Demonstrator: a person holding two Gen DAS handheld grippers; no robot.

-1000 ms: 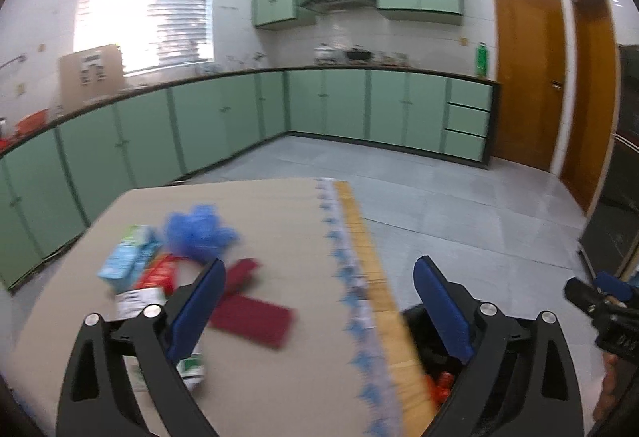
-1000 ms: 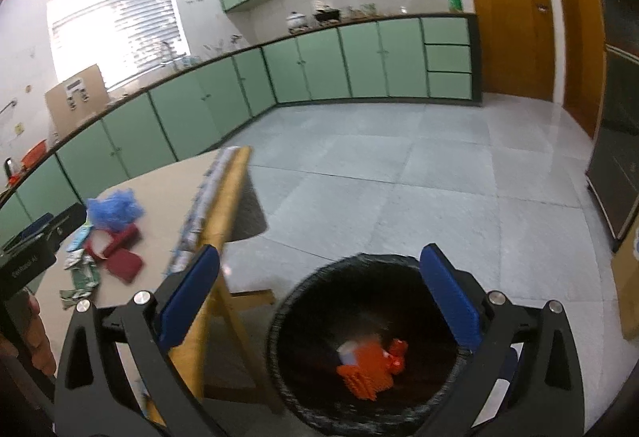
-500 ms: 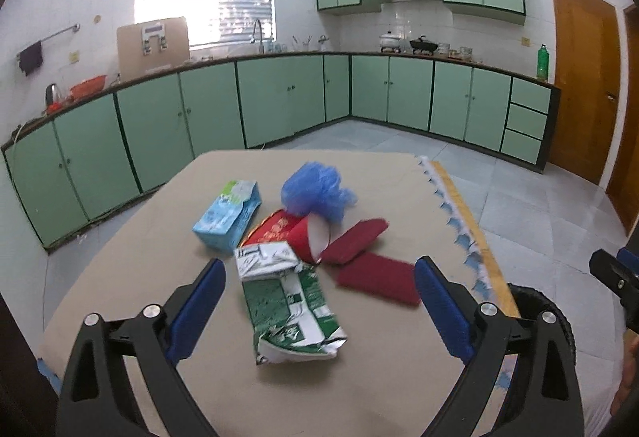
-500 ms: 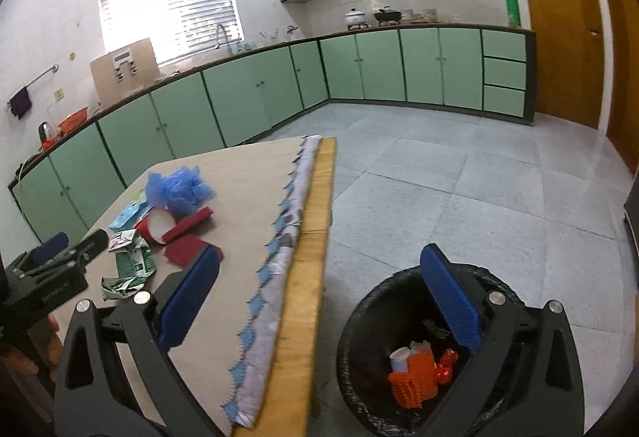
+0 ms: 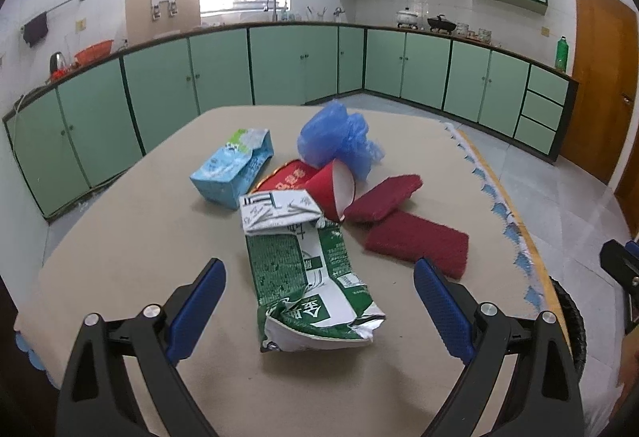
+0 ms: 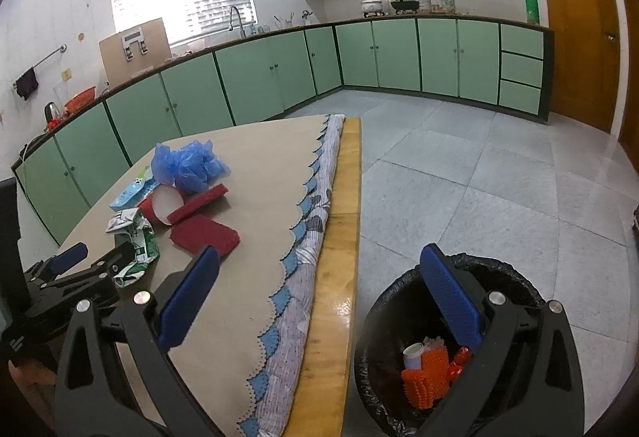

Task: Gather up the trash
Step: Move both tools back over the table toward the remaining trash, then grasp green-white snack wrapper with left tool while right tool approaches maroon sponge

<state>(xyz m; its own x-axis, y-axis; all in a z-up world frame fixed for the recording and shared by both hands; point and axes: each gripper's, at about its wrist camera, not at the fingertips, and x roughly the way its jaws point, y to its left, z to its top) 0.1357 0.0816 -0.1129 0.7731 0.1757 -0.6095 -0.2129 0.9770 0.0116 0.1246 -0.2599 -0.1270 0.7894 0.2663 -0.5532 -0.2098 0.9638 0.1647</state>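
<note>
Fingers (image 5: pixel 195 311) spread, left gripper (image 5: pixel 319 307) now nearer green wrapper (image 5: pixel 307 277).

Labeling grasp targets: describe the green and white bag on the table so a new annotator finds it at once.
On the beige-covered table, look at the litter pile's near end, closest to the open left gripper. The crumpled green and white bag lies flat there; it alone is green, and its far end touches the red paper cup.
</note>
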